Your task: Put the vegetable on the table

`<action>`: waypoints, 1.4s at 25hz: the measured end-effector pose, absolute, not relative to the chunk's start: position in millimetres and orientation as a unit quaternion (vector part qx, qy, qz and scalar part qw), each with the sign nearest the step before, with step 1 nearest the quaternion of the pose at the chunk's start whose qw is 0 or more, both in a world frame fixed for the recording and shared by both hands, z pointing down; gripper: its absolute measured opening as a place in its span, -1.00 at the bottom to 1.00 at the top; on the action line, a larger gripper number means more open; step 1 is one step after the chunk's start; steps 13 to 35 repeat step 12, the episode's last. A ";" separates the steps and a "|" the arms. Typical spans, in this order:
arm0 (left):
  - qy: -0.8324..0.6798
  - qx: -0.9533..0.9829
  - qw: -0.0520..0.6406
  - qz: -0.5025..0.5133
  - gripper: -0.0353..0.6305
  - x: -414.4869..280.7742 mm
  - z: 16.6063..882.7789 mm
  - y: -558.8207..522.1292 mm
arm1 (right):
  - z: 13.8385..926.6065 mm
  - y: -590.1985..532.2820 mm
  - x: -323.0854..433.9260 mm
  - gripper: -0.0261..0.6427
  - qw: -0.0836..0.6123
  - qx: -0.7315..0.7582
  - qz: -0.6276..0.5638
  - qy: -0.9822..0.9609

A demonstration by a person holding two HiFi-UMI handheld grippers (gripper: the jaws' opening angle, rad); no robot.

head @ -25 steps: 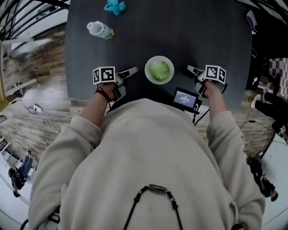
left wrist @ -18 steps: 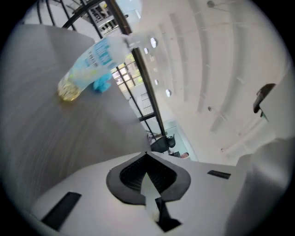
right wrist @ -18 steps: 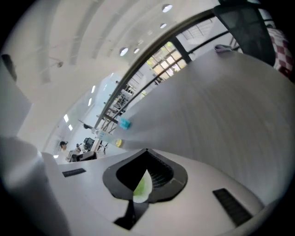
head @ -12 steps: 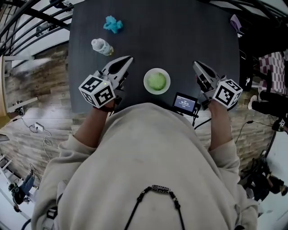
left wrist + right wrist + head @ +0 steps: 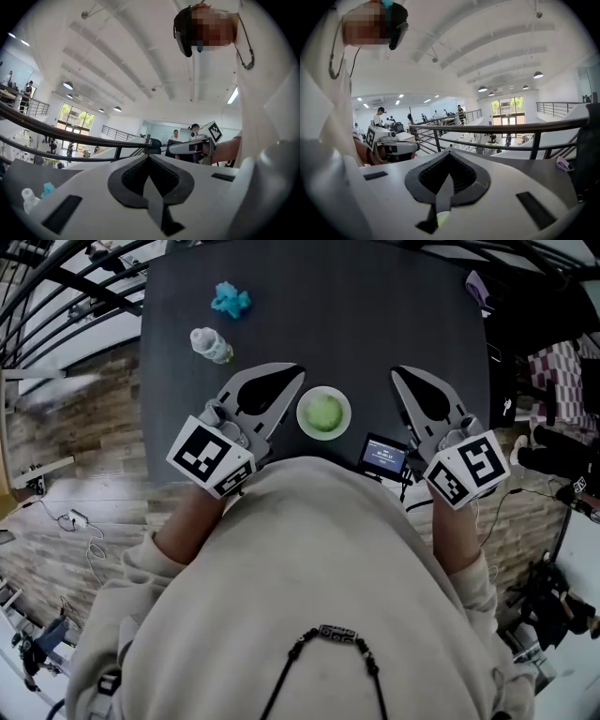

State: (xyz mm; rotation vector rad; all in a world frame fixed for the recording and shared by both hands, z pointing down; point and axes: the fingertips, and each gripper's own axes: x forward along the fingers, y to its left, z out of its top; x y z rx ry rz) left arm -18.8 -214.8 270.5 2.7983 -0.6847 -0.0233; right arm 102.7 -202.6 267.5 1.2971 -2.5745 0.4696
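Observation:
A green leafy vegetable [image 5: 324, 412] lies in a white bowl [image 5: 324, 395] near the front edge of the dark table [image 5: 356, 315]. My left gripper [image 5: 296, 369] hangs raised above the table to the left of the bowl, shut and empty. To the bowl's right my right gripper [image 5: 396, 372] is raised as well, shut on nothing. In the left gripper view the closed jaws [image 5: 149, 155] tilt up toward the ceiling. The right gripper view shows closed jaws [image 5: 449, 153] too, with a sliver of green vegetable [image 5: 443, 218] below them.
A clear plastic bottle [image 5: 210, 343] and a crumpled blue thing [image 5: 230, 301] lie at the table's far left. A small device with a lit screen [image 5: 383, 455] sits at the front edge right of the bowl. A purple thing [image 5: 475, 287] lies at the far right corner. Railings surround the table.
Both grippers have lifted from the table near the bowl toward the head camera and tilted upward. Their jaws have gone from open to shut. The bowl has not moved.

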 end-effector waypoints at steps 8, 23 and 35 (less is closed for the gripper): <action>-0.244 0.961 0.129 -0.012 -0.88 -31.7 275.1 -209.8 | 258.7 -200.2 95.5 -0.88 0.113 0.445 0.149 -0.876; -0.250 0.959 0.133 -0.015 -0.88 -40.9 273.4 -209.3 | 252.4 -203.0 89.4 -0.88 0.115 0.443 0.139 -0.878; -0.250 0.959 0.133 -0.015 -0.88 -40.9 273.4 -209.3 | 252.4 -203.0 89.4 -0.88 0.115 0.443 0.139 -0.878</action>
